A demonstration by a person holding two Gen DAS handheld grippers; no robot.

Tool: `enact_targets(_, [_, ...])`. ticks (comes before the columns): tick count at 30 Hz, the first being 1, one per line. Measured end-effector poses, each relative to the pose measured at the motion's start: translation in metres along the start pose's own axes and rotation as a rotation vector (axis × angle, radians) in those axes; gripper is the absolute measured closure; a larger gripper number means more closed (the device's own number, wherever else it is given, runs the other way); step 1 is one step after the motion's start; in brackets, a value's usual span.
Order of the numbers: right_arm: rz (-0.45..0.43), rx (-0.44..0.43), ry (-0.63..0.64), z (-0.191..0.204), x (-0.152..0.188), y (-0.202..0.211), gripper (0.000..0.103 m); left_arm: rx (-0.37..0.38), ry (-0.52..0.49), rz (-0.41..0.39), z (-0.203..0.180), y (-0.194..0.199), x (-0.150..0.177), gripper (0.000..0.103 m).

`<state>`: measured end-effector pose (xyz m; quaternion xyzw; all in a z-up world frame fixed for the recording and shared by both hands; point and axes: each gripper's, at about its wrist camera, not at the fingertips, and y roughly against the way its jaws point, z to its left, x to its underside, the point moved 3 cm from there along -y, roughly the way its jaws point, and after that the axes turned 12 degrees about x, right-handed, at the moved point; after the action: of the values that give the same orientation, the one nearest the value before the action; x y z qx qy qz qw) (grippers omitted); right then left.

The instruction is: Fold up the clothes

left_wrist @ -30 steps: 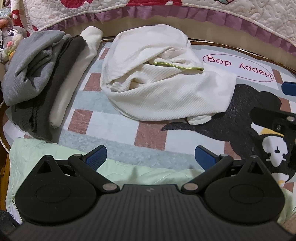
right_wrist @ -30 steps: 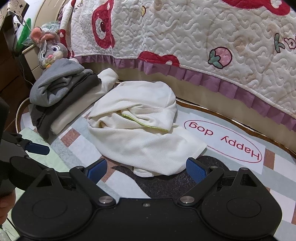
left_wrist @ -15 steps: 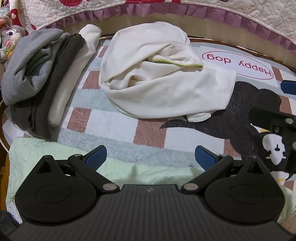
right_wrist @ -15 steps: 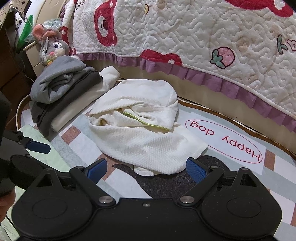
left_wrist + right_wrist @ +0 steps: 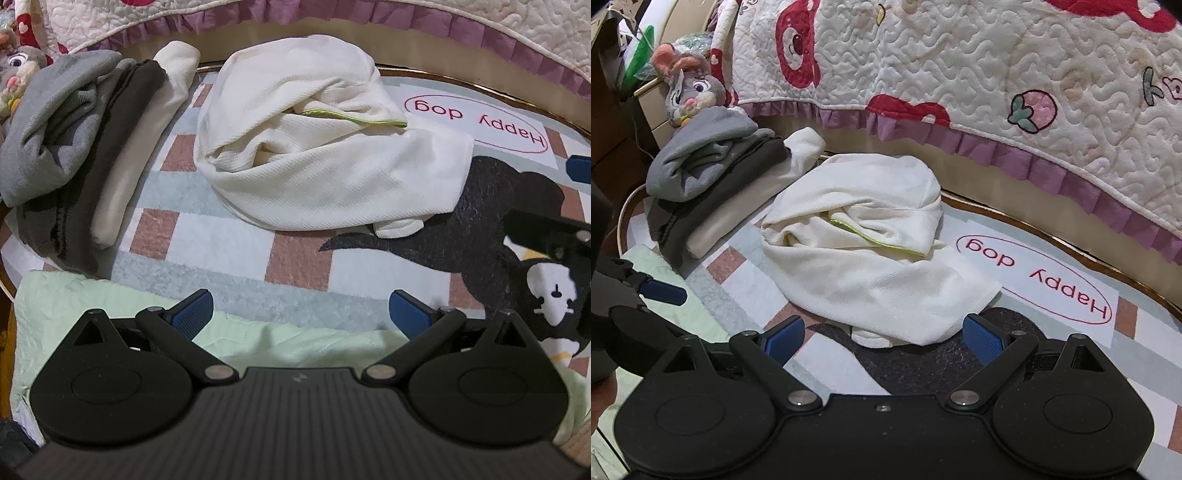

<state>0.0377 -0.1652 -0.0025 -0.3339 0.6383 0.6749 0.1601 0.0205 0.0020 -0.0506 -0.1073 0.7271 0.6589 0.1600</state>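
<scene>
Where quilt [image 5: 960, 74] overhangs, dog-print rug [image 5: 295, 258] bears crumpled cream garment [image 5: 314, 155].

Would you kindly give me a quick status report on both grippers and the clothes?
Left gripper open, empty. Right gripper open, empty. Cream garment crumpled on the rug, unfolded. Folded stack beside it; path clear.
</scene>
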Motion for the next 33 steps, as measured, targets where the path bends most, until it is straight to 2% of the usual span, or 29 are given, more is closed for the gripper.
enact_targets(4, [-0.043,0.047,0.034,-0.003,0.002,0.001,0.010,0.024,0.082,0.010,0.014,-0.013,0.002,0.000])
enact_targets(5, [-0.070,0.054,0.060,-0.001,0.002,0.004,0.014,0.039,0.107,0.012,0.019,-0.016,0.003,0.000])
enact_targets(9, [-0.182,0.049,0.102,0.002,0.001,0.011,0.018,0.066,0.163,0.004,0.032,-0.028,0.005,0.003])
enact_targets(11, [-0.208,0.028,0.098,0.001,0.003,0.005,0.034,0.063,0.178,-0.016,0.036,-0.034,0.003,0.018])
enact_targets(12, [-0.212,0.007,0.096,0.000,0.005,-0.002,0.038,0.053,0.181,-0.028,0.037,-0.038,0.002,0.024])
enact_targets(13, [-0.216,-0.015,0.095,-0.002,0.008,-0.008,0.048,0.037,0.177,-0.041,0.038,-0.041,0.000,0.039])
enact_targets(14, [-0.203,-0.028,0.079,-0.003,0.011,-0.018,0.061,0.023,0.161,-0.058,0.038,-0.044,-0.002,0.045])
enact_targets(15, [-0.174,-0.030,0.047,-0.006,0.015,-0.031,0.070,0.010,0.137,-0.081,0.037,-0.047,-0.004,0.048])
enact_targets(16, [-0.134,-0.023,0.011,-0.010,0.020,-0.045,0.094,-0.002,0.112,-0.104,0.036,-0.050,-0.007,0.058])
enact_targets(17, [-0.101,-0.015,-0.019,-0.014,0.024,-0.057,0.099,-0.022,0.085,-0.115,0.034,-0.053,-0.009,0.065])
enact_targets(20, [-0.031,0.009,-0.087,-0.027,0.035,-0.080,0.099,-0.018,0.066,-0.091,0.035,-0.060,-0.014,0.067])
enact_targets(22, [-0.026,0.020,-0.108,-0.031,0.037,-0.083,0.099,0.010,0.095,-0.094,0.042,-0.065,-0.018,0.067])
enact_targets(26, [-0.022,-0.003,-0.129,-0.033,0.038,-0.085,0.099,-0.088,0.041,-0.169,0.056,-0.075,-0.031,0.066])
enact_targets(32, [0.001,-0.016,-0.124,-0.027,0.040,-0.090,0.098,-0.109,-0.005,-0.264,0.076,-0.081,-0.053,0.042])
enact_targets(33, [0.003,-0.015,-0.125,-0.027,0.041,-0.091,0.098,-0.093,0.016,-0.264,0.080,-0.081,-0.055,0.042])
